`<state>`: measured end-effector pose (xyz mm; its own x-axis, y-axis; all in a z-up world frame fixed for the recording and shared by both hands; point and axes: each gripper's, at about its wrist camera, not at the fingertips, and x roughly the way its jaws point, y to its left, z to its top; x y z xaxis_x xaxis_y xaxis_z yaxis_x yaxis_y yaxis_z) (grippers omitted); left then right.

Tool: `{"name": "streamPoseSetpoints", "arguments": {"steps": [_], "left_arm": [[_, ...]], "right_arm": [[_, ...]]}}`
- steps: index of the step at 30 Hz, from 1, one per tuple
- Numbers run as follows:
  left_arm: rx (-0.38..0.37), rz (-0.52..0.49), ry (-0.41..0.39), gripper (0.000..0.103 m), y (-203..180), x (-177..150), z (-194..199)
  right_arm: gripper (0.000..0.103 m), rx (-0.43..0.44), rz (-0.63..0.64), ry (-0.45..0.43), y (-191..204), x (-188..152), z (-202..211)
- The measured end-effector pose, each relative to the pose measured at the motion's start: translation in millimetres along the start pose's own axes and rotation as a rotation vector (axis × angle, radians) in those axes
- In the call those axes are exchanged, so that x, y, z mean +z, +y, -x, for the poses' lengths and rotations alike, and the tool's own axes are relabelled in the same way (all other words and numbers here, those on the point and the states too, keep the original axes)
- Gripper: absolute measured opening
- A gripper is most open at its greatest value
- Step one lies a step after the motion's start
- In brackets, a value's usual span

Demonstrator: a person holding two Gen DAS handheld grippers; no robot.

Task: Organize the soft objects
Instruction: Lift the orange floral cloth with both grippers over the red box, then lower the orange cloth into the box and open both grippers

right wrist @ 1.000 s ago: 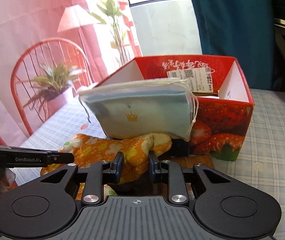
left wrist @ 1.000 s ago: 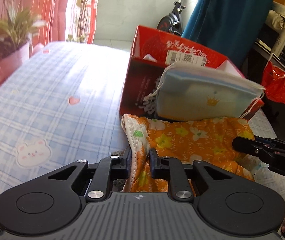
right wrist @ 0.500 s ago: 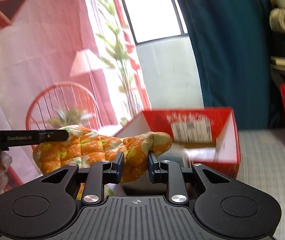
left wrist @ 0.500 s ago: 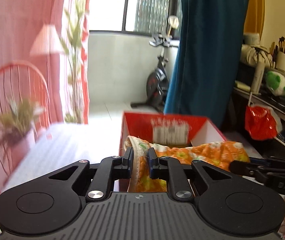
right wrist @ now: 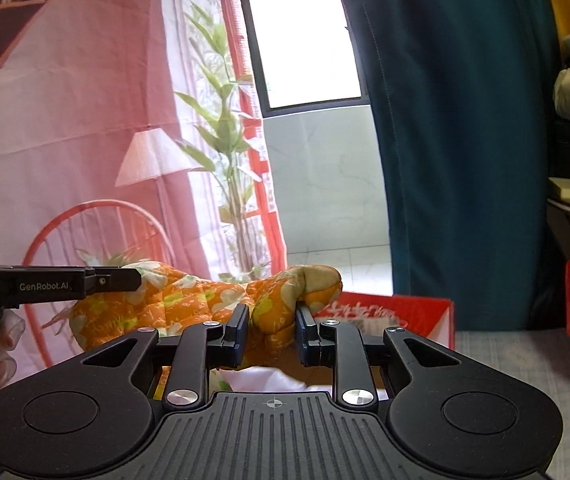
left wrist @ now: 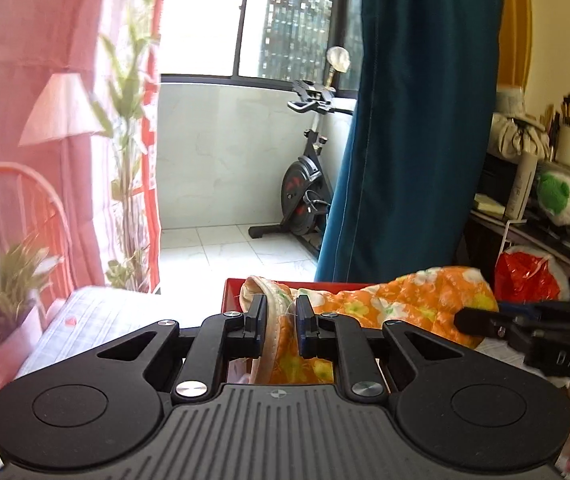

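Lifted since a second ago: both hand-held grippers have raised the orange quilted oven mitt with flower print [left wrist: 401,300] off the counter; it now hangs level above the red cardboard box with strawberry print [right wrist: 397,312]. Stack of pale blue face masks that sat on the mitt earlier is out of both views, can't tell where it ended up.

Left hand-held gripper [left wrist: 279,322] pinches the mitt's cream-trimmed cuff end; right hand-held gripper [right wrist: 272,334] pinches the thumb end, fabric bunched between its fingers. Mitt spans between the two, clear of the blue-checked cloth counter [left wrist: 101,312].

My read: carry phase, next step is lowering into the box. Risk: limp fabric may catch the box rim.

Readable text: "GenRobot.AI" on the left unit's side in the right wrist view; "DAS" partly legible on the right unit in the left wrist view. Box has white printed characters and a label, too blurred to read.
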<state>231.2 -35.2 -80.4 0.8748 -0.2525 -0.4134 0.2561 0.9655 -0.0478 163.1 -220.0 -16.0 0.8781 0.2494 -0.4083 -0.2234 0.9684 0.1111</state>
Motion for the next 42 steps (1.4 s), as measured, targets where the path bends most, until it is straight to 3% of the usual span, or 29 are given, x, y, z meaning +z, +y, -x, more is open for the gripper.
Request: {"name": "streamPoseSetpoints", "arguments": {"steps": [10, 13, 16, 23, 26, 30, 35, 42], "left_arm": [[-0.023, -0.079, 0.136, 0.016, 1, 10, -108], [-0.029, -0.050, 0.217, 0.016, 9, 7, -144], [-0.022, -0.126, 0.281, 0.016, 4, 5, -170], [-0.019, -0.154, 0.402, 0.016, 8, -2, -212], [-0.023, -0.167, 0.433, 0.017, 8, -5, -218], [-0.025, -0.175, 0.427, 0.018, 6, -4, -210], [-0.031, -0.159, 0.394, 0.036, 8, 5, -188], [-0.034, -0.103, 0.316, 0.041, 12, 14, -126]], "right_arm": [[0.021, -0.073, 0.131, 0.125, -30, 27, -104], [0.021, -0.094, 0.089, 0.209, -46, 19, -146], [0.021, -0.111, 0.059, 0.291, -57, 7, -177], [0.021, -0.134, -0.041, 0.440, -77, -17, -219], [0.022, -0.176, -0.007, 0.481, -76, -23, -231], [0.034, -0.229, -0.009, 0.543, -77, -29, -237], [0.040, -0.250, -0.003, 0.509, -76, -18, -214], [0.042, -0.207, 0.006, 0.389, -58, 3, -152]]}}
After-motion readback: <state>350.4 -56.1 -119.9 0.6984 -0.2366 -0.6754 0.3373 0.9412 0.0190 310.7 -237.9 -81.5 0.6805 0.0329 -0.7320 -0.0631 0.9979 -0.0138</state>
